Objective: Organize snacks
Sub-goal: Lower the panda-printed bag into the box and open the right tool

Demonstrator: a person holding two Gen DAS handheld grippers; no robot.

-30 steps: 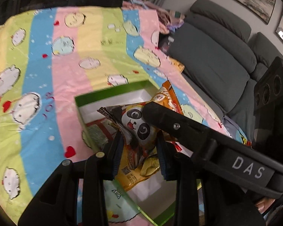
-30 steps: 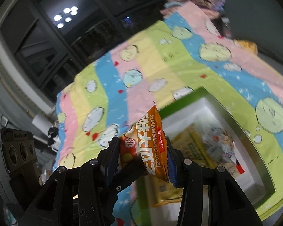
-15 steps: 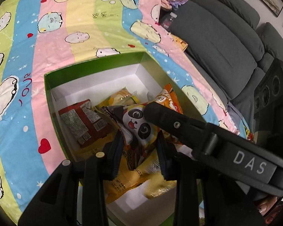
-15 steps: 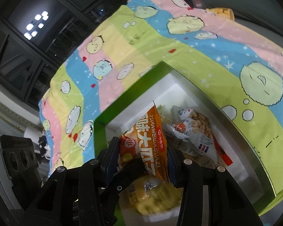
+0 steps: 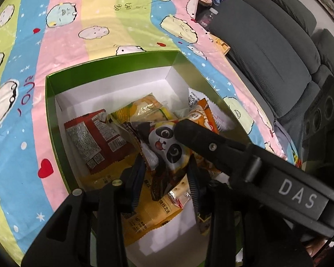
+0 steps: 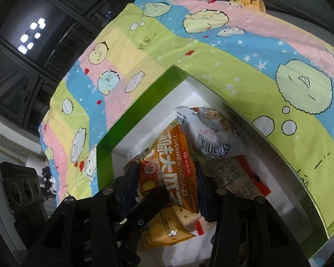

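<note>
Left gripper (image 5: 165,173) tips down into the green box (image 5: 113,63), its two fingers clamped on the panda packet (image 5: 167,142) — held just above the snacks piled inside. Right gripper (image 6: 164,185) leans into the same box from the other side, pinching the orange seed packet (image 6: 178,162) upright between its pads; its black body crosses the left wrist view over the box's right half. Beneath both lie a red packet (image 5: 95,138) and a yellow packet (image 5: 144,213) on the box floor — the box itself rests on the striped cartoon blanket (image 5: 62,33).
</note>
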